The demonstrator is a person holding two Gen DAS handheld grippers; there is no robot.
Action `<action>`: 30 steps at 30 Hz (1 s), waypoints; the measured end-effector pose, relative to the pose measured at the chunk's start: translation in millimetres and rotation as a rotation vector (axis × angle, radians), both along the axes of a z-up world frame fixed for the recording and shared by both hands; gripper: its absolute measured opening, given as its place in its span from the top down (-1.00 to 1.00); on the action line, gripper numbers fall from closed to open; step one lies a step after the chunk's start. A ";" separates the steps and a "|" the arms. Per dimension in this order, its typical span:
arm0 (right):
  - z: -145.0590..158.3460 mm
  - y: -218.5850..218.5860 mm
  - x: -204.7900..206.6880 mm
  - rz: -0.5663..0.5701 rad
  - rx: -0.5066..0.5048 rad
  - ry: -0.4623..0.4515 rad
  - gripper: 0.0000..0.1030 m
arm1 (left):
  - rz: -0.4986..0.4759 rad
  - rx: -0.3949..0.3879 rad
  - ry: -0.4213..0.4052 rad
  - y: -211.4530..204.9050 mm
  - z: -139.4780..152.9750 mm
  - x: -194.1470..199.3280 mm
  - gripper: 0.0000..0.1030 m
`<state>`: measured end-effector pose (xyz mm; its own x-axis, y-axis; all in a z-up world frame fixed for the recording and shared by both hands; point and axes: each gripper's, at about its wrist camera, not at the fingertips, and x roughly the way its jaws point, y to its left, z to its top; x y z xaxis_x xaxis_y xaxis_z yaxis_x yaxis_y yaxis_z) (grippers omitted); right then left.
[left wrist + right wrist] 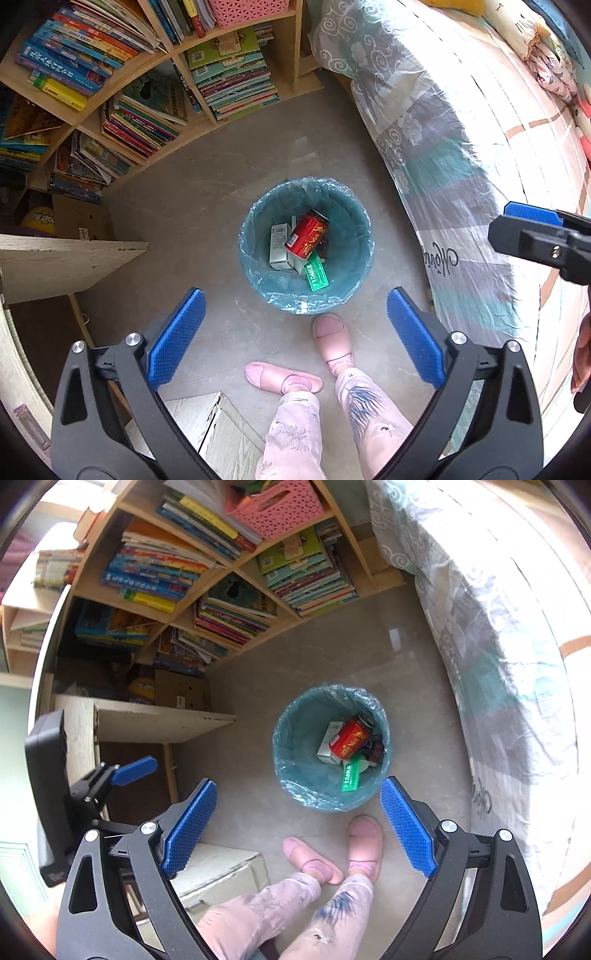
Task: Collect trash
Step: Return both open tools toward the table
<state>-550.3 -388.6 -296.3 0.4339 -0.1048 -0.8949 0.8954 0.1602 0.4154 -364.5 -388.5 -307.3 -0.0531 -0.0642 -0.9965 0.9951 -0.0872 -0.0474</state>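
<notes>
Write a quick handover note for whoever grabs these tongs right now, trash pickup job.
Left tongs: open, empty, held above the floor near the bin.
Right tongs: open, empty, alongside the left ones.
Trash bin, blue liner, stands on the floor between the bookshelf and the bed, just ahead of your pink slippers.
Done: red can, green Darlie box and a white carton lie inside the bin.
Left: no loose trash shows on the visible floor; check outside these views.
</notes>
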 end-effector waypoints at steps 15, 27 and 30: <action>80.7 32.8 23.5 0.176 -0.145 0.042 -0.77 | 0.040 -0.092 -0.018 30.2 98.8 24.5 -0.87; 189.1 43.0 121.7 0.398 -0.276 -0.121 -0.81 | 0.264 -0.268 -0.008 83.2 222.3 123.4 -0.87; 212.4 45.0 162.6 0.468 -0.319 -0.156 -0.81 | 0.337 -0.311 -0.031 104.3 245.3 152.7 -0.87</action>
<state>-387.7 -343.6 -83.9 0.6227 -0.1241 -0.7726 0.6317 0.6624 0.4027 -211.8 -284.2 -62.0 0.0519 -0.3689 -0.9280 0.9709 0.2361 -0.0396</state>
